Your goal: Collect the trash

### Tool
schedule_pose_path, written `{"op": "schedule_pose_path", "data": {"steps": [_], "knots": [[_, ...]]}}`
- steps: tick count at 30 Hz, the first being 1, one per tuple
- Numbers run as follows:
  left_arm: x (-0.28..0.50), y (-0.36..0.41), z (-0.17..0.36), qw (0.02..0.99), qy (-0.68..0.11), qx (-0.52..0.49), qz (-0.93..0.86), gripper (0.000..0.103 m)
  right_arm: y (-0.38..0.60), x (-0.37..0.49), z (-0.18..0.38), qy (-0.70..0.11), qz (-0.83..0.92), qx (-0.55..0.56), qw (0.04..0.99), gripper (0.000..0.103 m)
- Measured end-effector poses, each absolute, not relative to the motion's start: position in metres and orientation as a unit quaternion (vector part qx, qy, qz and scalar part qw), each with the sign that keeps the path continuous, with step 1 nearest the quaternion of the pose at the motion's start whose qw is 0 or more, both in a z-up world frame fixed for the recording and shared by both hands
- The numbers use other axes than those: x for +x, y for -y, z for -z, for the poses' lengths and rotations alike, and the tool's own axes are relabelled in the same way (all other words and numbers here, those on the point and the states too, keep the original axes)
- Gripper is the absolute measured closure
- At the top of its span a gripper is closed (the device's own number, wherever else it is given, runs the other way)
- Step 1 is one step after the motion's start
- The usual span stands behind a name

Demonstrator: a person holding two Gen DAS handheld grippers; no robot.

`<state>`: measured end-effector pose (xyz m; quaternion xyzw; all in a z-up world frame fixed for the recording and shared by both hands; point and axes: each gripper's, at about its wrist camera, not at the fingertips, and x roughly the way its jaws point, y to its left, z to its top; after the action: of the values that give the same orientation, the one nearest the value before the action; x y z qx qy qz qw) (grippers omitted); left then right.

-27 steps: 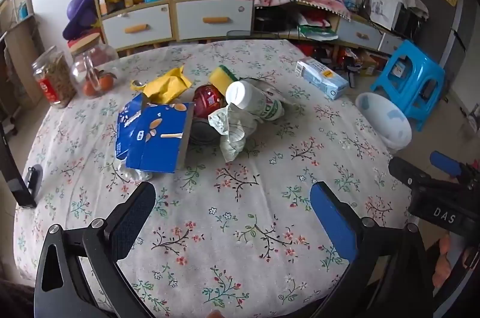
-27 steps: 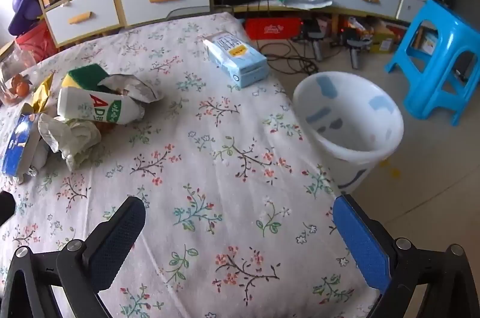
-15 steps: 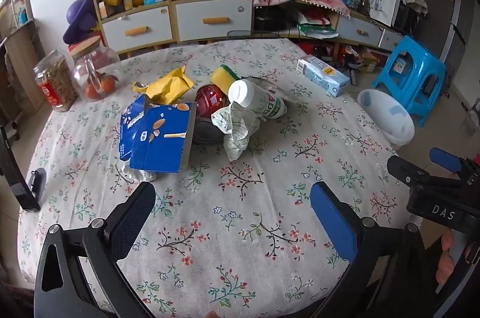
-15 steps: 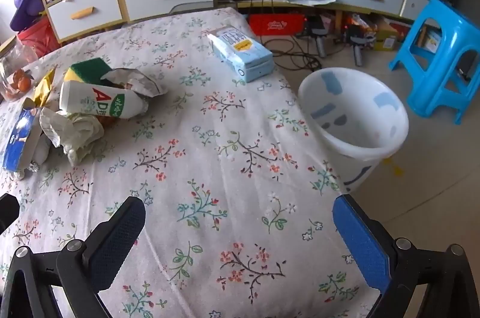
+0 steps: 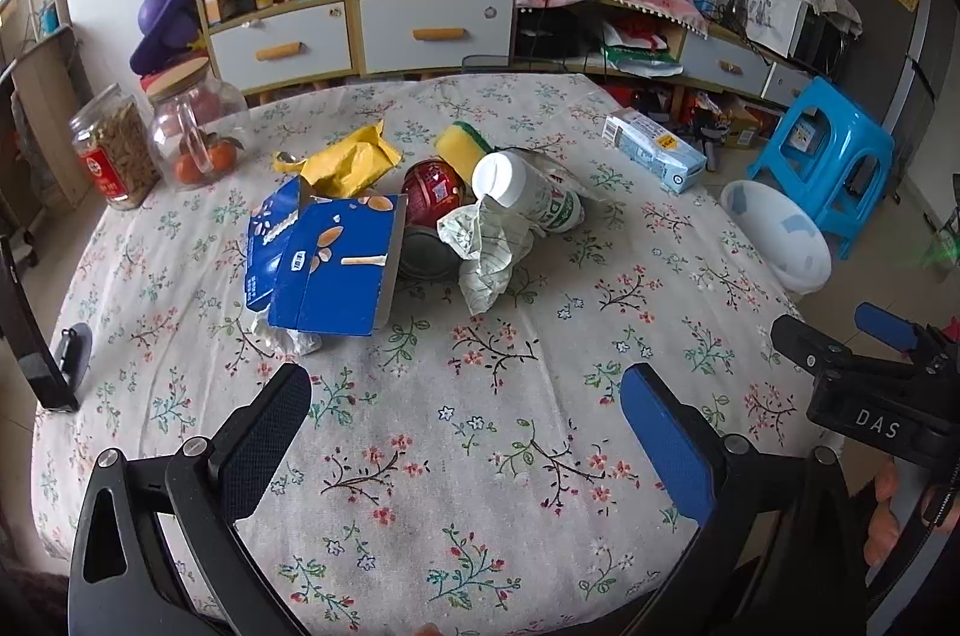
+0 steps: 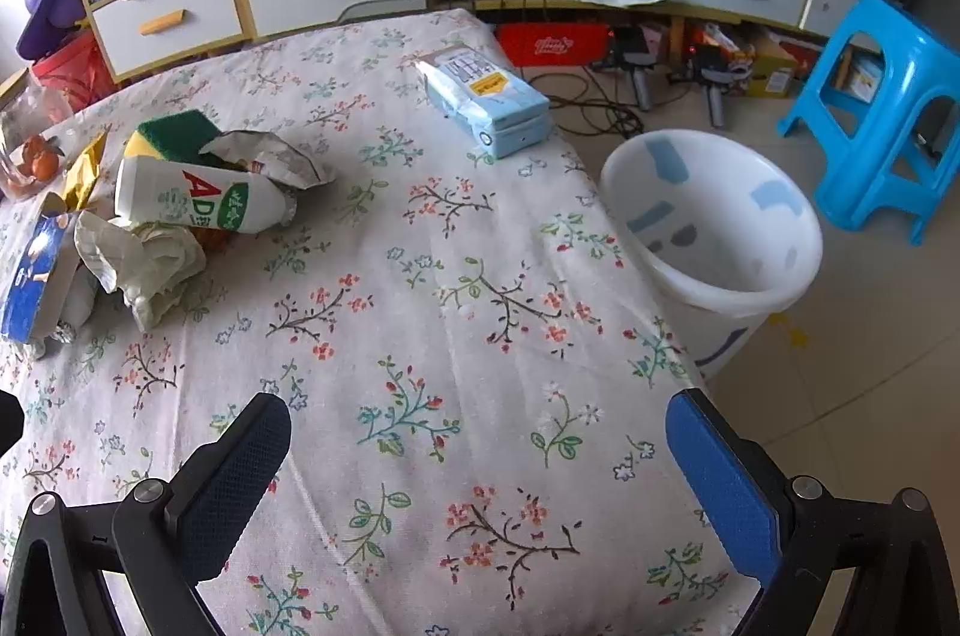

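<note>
Floral-clothed round table (image 5: 480,426) before cluttered shelving. Left gripper (image 5: 465,432) and right gripper (image 6: 477,468) angled steeply down over bare cloth, jaws spread wide, nothing between them. Trash pile ahead, well apart: blue carton (image 5: 330,270), white bottle (image 6: 198,204), crumpled paper (image 5: 489,252). White bin (image 6: 714,240) on floor beside table edge.

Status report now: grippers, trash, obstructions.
Left gripper and right gripper open, empty, above the tablecloth. Trash pile untouched mid-table; white bin on the floor beside it. Nothing in the way.
</note>
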<state>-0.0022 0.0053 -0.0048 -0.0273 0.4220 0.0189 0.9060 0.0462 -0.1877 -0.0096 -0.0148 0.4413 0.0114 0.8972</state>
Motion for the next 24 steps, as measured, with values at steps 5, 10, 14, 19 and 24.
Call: {"op": "schedule_pose_path", "data": {"steps": [5,10,14,19,24], "knots": [[-0.0012,-0.0075,0.0067,0.904,-0.426,-0.035,-0.019,0.000,0.1870,0.0469,0.0112,-0.442,-0.011,-0.014,0.897,0.000],[-0.0008,-0.0075,0.0081,0.903,-0.428,-0.036,-0.019,0.000,0.1866,0.0466,0.0112,-0.441,-0.012,-0.014,0.897,0.000],[-0.0011,-0.0080,0.0089,0.903,-0.428,-0.037,-0.021,0.000,0.1862,0.0455,0.0100,-0.442,-0.014,-0.012,0.897,0.000],[-0.0013,-0.0083,0.0097,0.903,-0.428,-0.038,-0.021,0.000,0.1872,0.0448,0.0086,-0.439,-0.013,-0.011,0.898,0.000],[-0.0021,-0.0085,0.0105,0.902,-0.429,-0.039,-0.022,0.000,0.1879,0.0446,0.0090,-0.439,-0.013,-0.010,0.899,0.000]]}}
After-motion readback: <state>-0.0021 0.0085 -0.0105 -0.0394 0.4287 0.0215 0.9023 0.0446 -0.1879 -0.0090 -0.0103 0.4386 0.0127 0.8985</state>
